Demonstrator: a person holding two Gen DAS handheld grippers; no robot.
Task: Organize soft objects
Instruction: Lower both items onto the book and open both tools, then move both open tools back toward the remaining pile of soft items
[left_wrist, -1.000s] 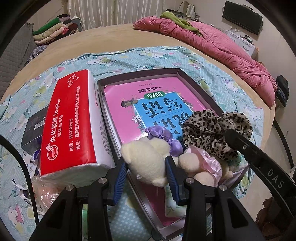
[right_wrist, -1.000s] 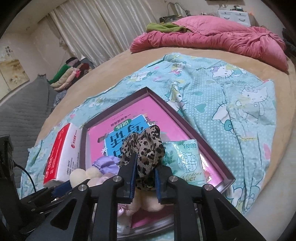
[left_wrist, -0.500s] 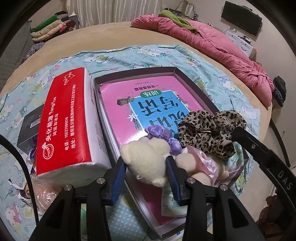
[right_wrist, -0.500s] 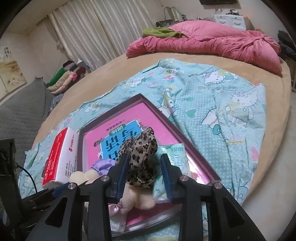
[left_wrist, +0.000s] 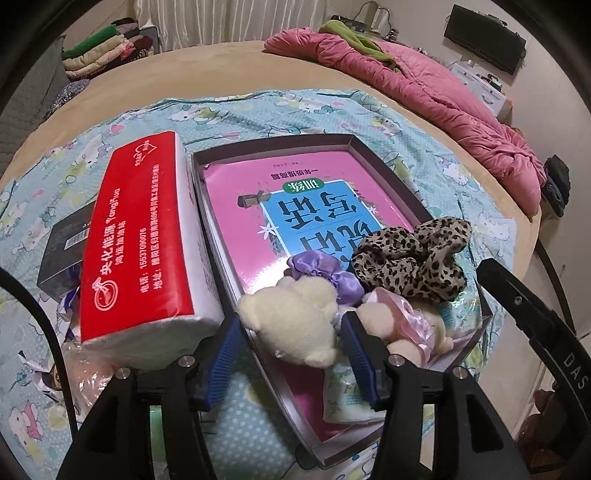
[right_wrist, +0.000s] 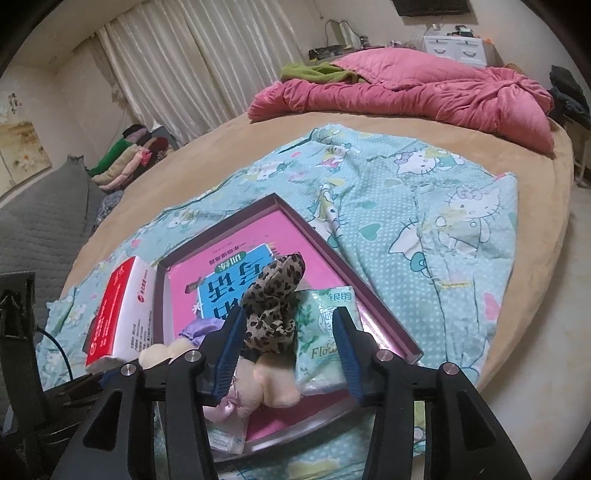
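Left gripper (left_wrist: 291, 341): jaws just opened, cream plush bear (left_wrist: 295, 325) loose between them, in purple tray (left_wrist: 388, 173) | Right gripper (right_wrist: 286, 345): jaws just opened, crumpled leopard-print scrunchie (right_wrist: 275, 302) released, resting in tray's near end.

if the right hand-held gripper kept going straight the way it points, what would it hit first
Most likely the leopard-print scrunchie, which sits between the open fingers of the right hand-held gripper, which have just been opening. Depth is uncertain.
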